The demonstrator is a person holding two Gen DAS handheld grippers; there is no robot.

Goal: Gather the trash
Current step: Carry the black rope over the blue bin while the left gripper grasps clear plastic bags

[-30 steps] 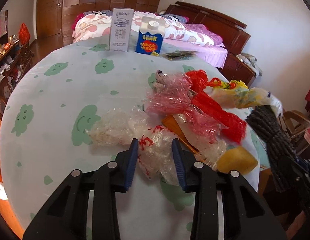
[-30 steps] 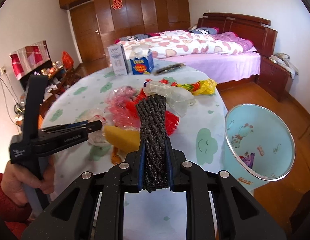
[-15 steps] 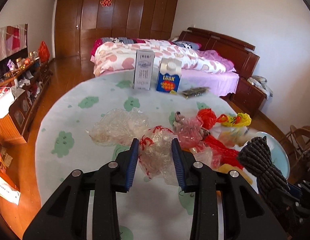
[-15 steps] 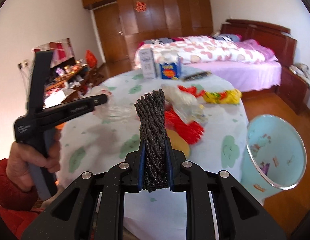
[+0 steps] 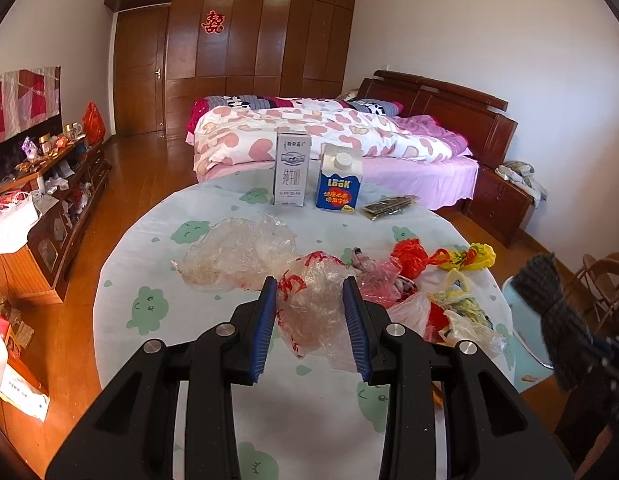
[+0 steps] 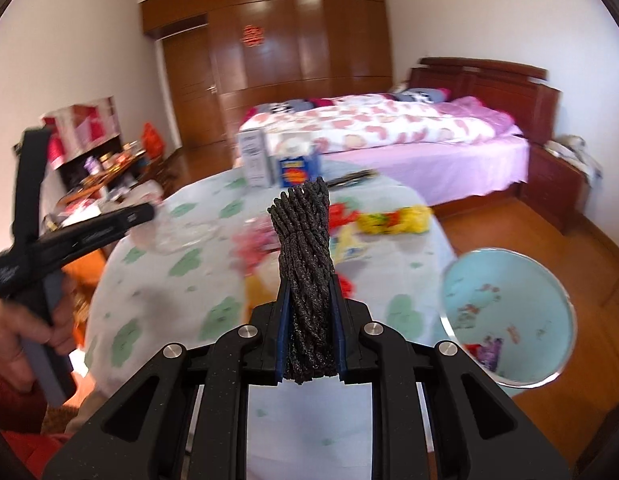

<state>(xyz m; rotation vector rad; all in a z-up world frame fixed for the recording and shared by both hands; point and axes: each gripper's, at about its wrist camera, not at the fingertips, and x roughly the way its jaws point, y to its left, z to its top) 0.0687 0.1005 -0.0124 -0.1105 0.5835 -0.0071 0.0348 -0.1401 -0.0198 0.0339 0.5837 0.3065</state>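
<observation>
My left gripper (image 5: 310,292) is shut on a crumpled clear plastic bag with red print (image 5: 315,308) and holds it above the round table (image 5: 157,264). My right gripper (image 6: 309,300) is shut on a bundle of black twisted rope (image 6: 305,248), which also shows at the right of the left wrist view (image 5: 553,312). A light blue bin (image 6: 509,316) stands open on the floor to the right of the table. More trash lies on the table: a clear bag (image 5: 233,252), pink and red bags (image 5: 389,272), a yellow bag (image 5: 469,258).
Two milk cartons (image 5: 292,174) (image 5: 339,182) and a dark packet (image 5: 389,206) stand at the table's far edge. A bed (image 5: 329,136) lies behind. A cluttered low cabinet (image 5: 49,200) is at the left, a wooden chair (image 5: 601,280) at the right.
Both grippers have risen and pulled back from the table with their loads. The clear printed bag has left the tabletop. The right wrist view has swung left and is blurred.
</observation>
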